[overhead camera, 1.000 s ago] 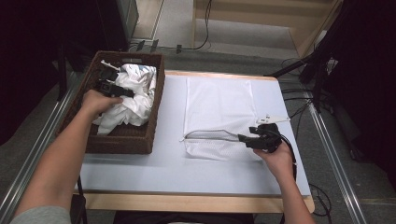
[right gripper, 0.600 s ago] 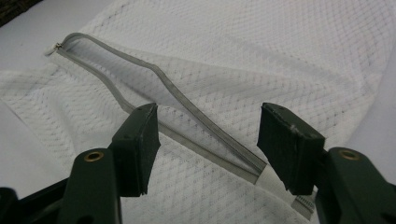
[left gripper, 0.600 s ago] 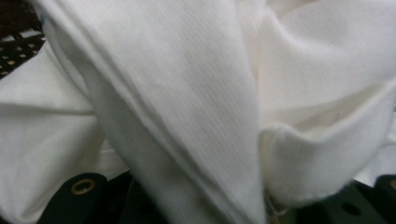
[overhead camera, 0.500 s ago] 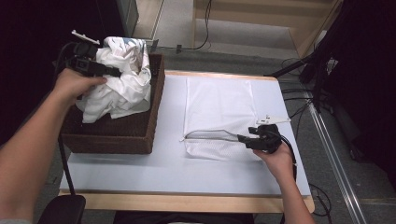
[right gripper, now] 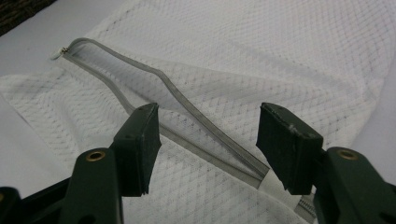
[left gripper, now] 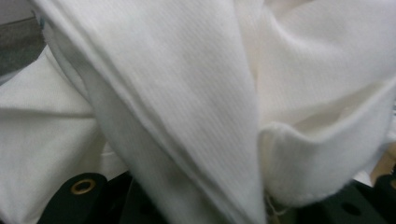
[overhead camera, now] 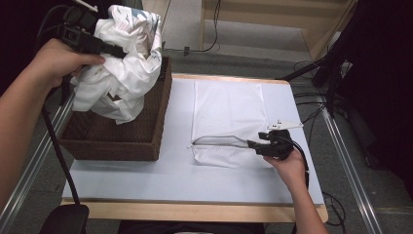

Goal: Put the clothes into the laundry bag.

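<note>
Since a second ago, the left gripper has lifted the white garment above the wicker basket, clamped. Left gripper view: cloth bunches between jaws. Right gripper view: the right gripper gapes over the mesh bag zipper.

High view overhead, gripper views close, sharing mesh bag

A pale blue mat covers the table, whose wooden edge shows along the near and far sides. Metal rails run along both sides of the table over a grey floor. Black cables lie on the floor at the right, near a dark stand leg. Beyond the table stands a light wooden platform. A black rounded object sits by the table's near left corner.
</note>
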The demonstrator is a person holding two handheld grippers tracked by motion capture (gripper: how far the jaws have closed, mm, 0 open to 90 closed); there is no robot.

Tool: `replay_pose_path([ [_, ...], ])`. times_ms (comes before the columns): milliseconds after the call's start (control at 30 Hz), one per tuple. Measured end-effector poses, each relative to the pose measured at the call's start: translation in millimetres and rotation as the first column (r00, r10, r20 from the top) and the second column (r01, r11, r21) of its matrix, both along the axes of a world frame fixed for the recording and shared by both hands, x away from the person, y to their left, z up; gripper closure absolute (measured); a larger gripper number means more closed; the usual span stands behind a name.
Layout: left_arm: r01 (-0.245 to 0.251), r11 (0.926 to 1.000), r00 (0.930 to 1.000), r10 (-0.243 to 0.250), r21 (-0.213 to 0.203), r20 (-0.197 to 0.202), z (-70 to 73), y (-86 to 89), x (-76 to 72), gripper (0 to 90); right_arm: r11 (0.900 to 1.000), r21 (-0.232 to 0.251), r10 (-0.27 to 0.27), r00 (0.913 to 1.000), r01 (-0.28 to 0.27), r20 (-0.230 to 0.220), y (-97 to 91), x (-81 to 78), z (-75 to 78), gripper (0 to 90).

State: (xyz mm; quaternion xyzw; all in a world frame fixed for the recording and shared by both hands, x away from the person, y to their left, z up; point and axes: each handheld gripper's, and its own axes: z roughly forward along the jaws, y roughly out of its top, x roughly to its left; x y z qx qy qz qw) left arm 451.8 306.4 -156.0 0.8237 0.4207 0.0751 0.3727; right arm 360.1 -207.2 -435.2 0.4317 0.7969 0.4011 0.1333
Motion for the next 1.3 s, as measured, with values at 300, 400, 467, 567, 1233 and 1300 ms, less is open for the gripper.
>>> replay_pose_path([
  [300,0.128,0.9908,0.9915,-0.127,-0.045,0.029,51.5,-46.0,-17.4,68.2,0.9997,0.025,-0.005,1.0000,0.005,0.008,-4.9,-0.9,2.0,43.6],
  [400,0.179,0.9834,0.9837,-0.178,-0.033,0.027,65.3,-71.3,-24.7,68.2,0.9990,0.045,-0.001,1.0000,0.002,-0.004,-7.8,0.5,3.2,44.6],
  [467,0.192,0.9807,0.9811,-0.191,-0.036,0.029,68.5,-78.2,-26.9,68.3,0.9990,0.043,-0.007,1.0000,0.007,-0.005,-8.5,0.6,3.5,44.6],
  [567,0.250,0.9671,0.9679,-0.248,-0.048,0.042,78.2,-100.6,-36.0,68.2,0.9990,0.041,-0.015,0.9999,0.015,0.001,-10.8,0.5,4.2,44.5],
  [1233,0.591,0.8005,0.8069,-0.587,-0.102,0.067,83.2,-251.0,-108.0,68.3,0.9951,0.056,-0.082,0.9965,0.082,0.014,-34.4,-0.6,9.1,44.4],
  [1300,0.604,0.7899,0.7968,-0.601,-0.105,0.067,83.2,-256.3,-111.4,68.3,0.9947,0.057,-0.087,0.9961,0.086,0.015,-35.8,-0.8,9.6,44.4],
])
